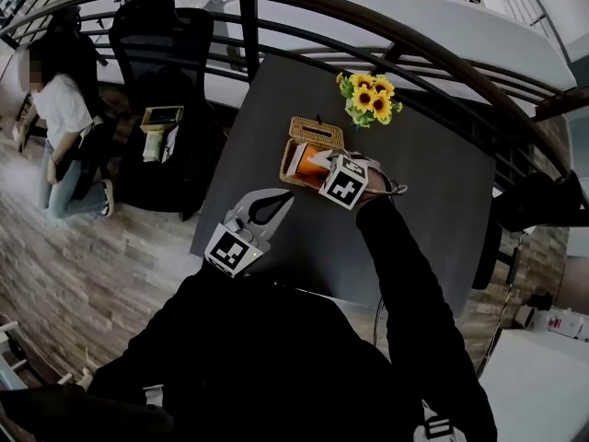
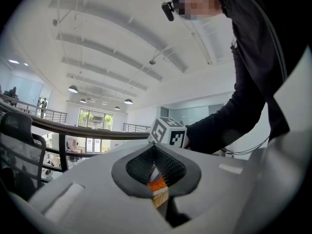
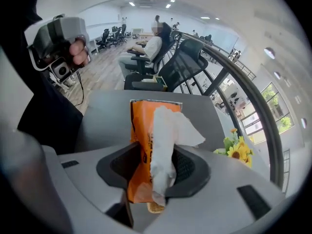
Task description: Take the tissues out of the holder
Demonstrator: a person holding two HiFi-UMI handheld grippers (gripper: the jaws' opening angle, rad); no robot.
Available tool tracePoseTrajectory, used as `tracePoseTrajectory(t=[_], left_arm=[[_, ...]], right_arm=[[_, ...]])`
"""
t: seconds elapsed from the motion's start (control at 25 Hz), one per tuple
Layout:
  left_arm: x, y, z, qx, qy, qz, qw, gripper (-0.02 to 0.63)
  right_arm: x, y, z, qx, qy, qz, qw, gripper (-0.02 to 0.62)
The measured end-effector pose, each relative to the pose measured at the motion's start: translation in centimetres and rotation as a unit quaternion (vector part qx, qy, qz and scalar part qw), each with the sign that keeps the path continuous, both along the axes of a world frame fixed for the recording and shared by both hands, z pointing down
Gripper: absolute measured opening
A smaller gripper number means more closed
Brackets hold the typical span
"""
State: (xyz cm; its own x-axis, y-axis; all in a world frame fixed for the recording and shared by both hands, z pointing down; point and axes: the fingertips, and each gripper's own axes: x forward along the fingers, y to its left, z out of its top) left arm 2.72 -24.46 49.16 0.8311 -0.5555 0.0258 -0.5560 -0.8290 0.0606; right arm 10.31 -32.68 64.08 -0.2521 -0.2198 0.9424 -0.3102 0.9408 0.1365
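An orange tissue pack point(image 1: 307, 161) with a white tissue point(image 3: 164, 135) sticking out stands upright in the open wicker holder point(image 1: 286, 169) on the dark table point(image 1: 414, 210). My right gripper point(image 1: 318, 167) is shut on the pack point(image 3: 138, 130), with its pads on both sides. A bit of the wicker holder point(image 3: 156, 207) shows just below the pack. My left gripper point(image 1: 287, 196) hovers near the table's front left, well short of the holder, with its tips together and nothing held. In the left gripper view the pack point(image 2: 157, 184) shows beyond the left gripper point(image 2: 155, 144).
The holder's wicker lid point(image 1: 316, 132) lies just behind it, and a bunch of sunflowers point(image 1: 368, 98) stands at the table's far edge. A curved railing point(image 1: 433, 40) runs behind the table. A black chair point(image 1: 161, 109) and a seated person point(image 1: 64, 127) are at the left.
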Motion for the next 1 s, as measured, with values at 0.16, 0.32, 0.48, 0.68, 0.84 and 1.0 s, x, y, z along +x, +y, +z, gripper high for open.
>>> tracePoseTrajectory(t=[0.16, 0.32, 0.48, 0.68, 0.84, 1.0], left_arm=[[0.0, 0.5, -0.4, 0.001, -0.001, -0.002, 1.0, 0.008], [0.0, 1.3, -0.4, 0.002, -0.004, -0.004, 1.0, 0.008], [-0.1, 1.4, -0.1, 0.001, -0.013, -0.003, 0.9999, 0.008], [-0.1, 1.6, 0.2, 0.002, -0.016, -0.005, 0.9999, 0.008], [-0.4, 2.0, 0.9, -0.004, -0.024, -0.005, 0.9997, 0.008], [-0.5, 2.2, 1.3, -0.008, -0.025, -0.008, 0.9996, 0.008]], right_arm=[[-0.6, 3.1, -0.1, -0.012, -0.012, 0.003, 1.0, 0.176], [-1.6, 6.3, 1.3, -0.032, -0.02, 0.0, 0.999, 0.176], [-2.4, 8.6, 3.2, -0.051, -0.02, -0.008, 0.998, 0.176], [-3.2, 10.4, 5.7, -0.068, -0.014, -0.018, 0.997, 0.176], [-3.5, 11.7, 8.6, -0.08, -0.001, -0.025, 0.996, 0.176], [-3.3, 12.6, 11.4, -0.088, -0.001, -0.016, 0.996, 0.178]])
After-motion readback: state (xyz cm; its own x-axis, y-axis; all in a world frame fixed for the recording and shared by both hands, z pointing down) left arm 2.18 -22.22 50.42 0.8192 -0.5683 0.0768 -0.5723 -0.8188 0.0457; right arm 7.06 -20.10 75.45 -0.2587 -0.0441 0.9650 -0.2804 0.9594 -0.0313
